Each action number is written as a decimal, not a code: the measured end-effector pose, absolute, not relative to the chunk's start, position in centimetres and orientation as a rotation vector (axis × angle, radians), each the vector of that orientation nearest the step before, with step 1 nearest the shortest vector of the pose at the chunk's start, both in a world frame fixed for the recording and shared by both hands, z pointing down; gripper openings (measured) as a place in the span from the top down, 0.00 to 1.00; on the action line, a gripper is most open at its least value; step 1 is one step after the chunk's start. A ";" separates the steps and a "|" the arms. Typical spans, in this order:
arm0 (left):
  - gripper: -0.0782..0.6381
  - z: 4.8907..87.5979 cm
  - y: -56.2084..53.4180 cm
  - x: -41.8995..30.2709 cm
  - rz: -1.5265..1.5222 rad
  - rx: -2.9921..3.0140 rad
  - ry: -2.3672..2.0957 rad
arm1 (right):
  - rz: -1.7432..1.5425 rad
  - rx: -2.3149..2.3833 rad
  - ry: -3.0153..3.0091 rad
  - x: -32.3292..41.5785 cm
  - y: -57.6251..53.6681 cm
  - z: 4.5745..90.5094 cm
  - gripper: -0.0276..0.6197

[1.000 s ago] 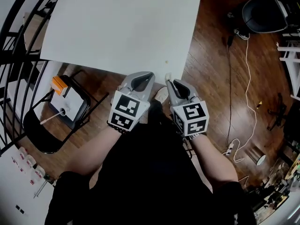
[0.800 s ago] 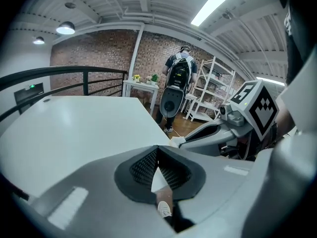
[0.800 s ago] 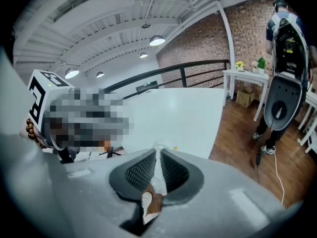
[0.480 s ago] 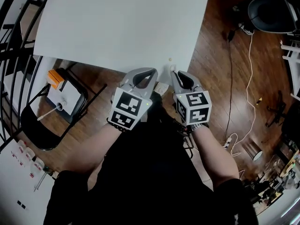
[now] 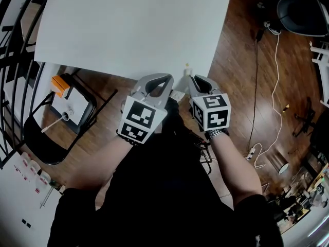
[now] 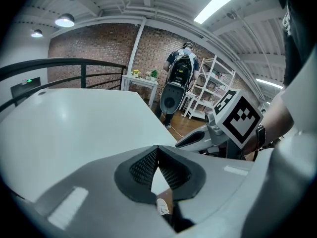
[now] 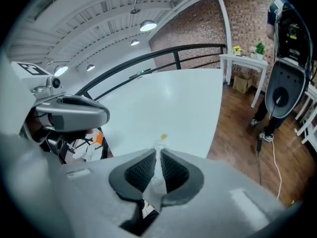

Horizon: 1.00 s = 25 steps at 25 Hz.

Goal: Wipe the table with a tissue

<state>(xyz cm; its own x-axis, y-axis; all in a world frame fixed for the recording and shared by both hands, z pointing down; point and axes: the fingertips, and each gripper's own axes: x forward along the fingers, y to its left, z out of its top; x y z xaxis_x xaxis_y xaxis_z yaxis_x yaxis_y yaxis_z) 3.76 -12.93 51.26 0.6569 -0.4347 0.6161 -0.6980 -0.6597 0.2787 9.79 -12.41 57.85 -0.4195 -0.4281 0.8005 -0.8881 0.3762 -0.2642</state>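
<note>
The right tool (image 7: pixel 158 153) is clamped on the tissue (image 7: pixel 156 178), a thin white strip lying lengthwise between the pads. Its long axis runs straight along the jaws, and its crumpled front end pokes out past the tips towards the tabletop (image 5: pixel 133 24). From the head view the tissue (image 5: pixel 185 74) shows only as a small white nub at the near edge of the tabletop; the rest is hidden inside the tool (image 5: pixel 191 81). The left tool (image 6: pixel 157 150) sits just beside it at 9 o'clock, its tips brought together with nothing between them, hanging over the wooden floor (image 5: pixel 103 94) just short of that same edge. A small yellowish speck (image 7: pixel 163 137) lies on the white surface at 12 o'clock from the tissue, close to the near right corner. Beyond it the tabletop runs wide and bare towards 11 o'clock, with its far end cut off by the frame. A black railing (image 5: pixel 15 30) curves along its 9 o'clock side, and a folding chair (image 5: pixel 51 138) stands at 8 o'clock.
</note>
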 end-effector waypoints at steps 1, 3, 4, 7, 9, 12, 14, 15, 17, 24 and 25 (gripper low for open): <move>0.88 51.3 -13.0 3.8 0.701 2.374 -0.878 | 0.936 1.130 -1.999 9.8 -12.4 58.0 0.93; 0.88 51.2 -13.0 4.1 0.700 2.377 -0.876 | 0.942 1.127 -1.990 10.0 -12.5 58.3 0.93; 0.88 51.1 -13.1 4.2 0.701 2.378 -0.876 | 0.946 1.124 -1.986 10.1 -12.4 58.3 0.93; 0.88 50.9 -13.1 4.5 0.702 2.382 -0.876 | 0.949 1.115 -1.979 10.2 -12.4 58.5 0.93; 0.88 50.9 -13.2 4.6 0.702 2.384 -0.876 | 0.947 1.112 -1.979 10.2 -12.6 58.5 0.93; 0.88 50.8 -13.3 4.5 0.703 2.385 -0.878 | 0.947 1.110 -1.981 10.0 -12.8 58.5 0.93; 0.88 50.8 -13.4 4.4 0.702 2.385 -0.880 | 0.948 1.111 -1.981 9.9 -12.9 58.5 0.93; 0.88 50.8 -13.4 4.4 0.701 2.385 -0.881 | 0.947 1.111 -1.981 9.8 -13.0 58.6 0.93; 0.88 50.7 -13.4 4.3 0.700 2.386 -0.885 | 0.944 1.110 -1.983 9.7 -13.1 58.6 0.93; 0.88 50.7 -13.8 3.9 0.699 2.382 -0.892 | 0.931 1.107 -1.981 9.2 -13.9 58.6 0.93; 0.88 50.7 -13.9 4.0 0.699 2.382 -0.892 | 0.930 1.107 -1.980 9.2 -14.0 58.6 0.93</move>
<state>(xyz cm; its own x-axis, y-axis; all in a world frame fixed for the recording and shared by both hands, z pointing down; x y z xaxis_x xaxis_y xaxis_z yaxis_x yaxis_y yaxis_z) 3.95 -13.89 50.66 0.6539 -0.4449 0.6120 -0.7006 -0.6614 0.2678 9.19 -14.03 58.64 -0.4106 -0.4043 0.8173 -0.8872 0.3841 -0.2557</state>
